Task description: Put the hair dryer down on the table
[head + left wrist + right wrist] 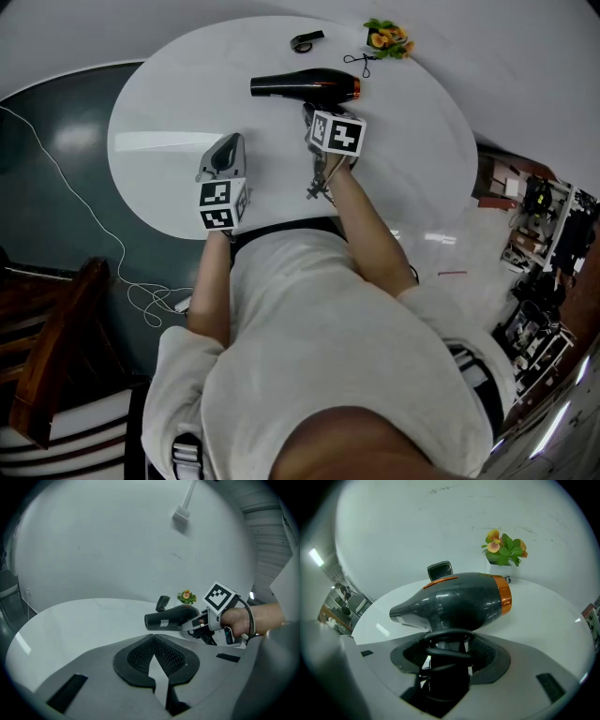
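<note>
On the hair dryer [305,86] nozzle sits a pale, unreadable label [163,623].

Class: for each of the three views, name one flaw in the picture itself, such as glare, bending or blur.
Head view: a streak of glare on the white table. Left gripper view: the wide lens leaves a round picture with dark corners. Right gripper view: small highlights on the glossy hair dryer, dark corners too.
</note>
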Motion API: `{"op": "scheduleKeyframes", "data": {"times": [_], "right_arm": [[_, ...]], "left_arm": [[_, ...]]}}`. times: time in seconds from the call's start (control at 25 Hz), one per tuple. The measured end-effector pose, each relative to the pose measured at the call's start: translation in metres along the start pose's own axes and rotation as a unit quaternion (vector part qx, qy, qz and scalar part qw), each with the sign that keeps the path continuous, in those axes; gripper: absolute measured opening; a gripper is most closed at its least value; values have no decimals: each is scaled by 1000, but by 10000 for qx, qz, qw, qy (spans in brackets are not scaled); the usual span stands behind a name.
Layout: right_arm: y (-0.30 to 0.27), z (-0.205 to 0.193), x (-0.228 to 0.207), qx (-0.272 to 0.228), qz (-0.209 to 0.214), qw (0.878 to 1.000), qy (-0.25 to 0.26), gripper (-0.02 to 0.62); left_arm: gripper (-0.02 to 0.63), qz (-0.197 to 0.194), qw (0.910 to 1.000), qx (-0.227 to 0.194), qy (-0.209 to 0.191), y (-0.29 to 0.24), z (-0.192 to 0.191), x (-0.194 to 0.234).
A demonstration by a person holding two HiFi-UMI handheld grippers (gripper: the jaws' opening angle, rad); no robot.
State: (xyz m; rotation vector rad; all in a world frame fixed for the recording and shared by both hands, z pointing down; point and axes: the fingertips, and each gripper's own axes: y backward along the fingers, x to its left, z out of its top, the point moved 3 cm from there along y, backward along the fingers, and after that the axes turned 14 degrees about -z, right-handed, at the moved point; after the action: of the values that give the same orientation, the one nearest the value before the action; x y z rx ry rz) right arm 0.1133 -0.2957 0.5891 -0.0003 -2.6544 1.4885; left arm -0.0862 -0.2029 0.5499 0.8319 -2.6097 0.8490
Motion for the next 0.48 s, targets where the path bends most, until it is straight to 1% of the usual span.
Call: {"op": "scheduleKeyframes", "data": {"times": [0.32,0.48], "right_arm": [[-6,-1,5,93,123,9997,-190,249],[-7,-1,9,87,109,9998,-174,250]], "left_arm": [[17,34,10000,7,33,1,0,5],[17,27,10000,31,42,2,0,7]]}}
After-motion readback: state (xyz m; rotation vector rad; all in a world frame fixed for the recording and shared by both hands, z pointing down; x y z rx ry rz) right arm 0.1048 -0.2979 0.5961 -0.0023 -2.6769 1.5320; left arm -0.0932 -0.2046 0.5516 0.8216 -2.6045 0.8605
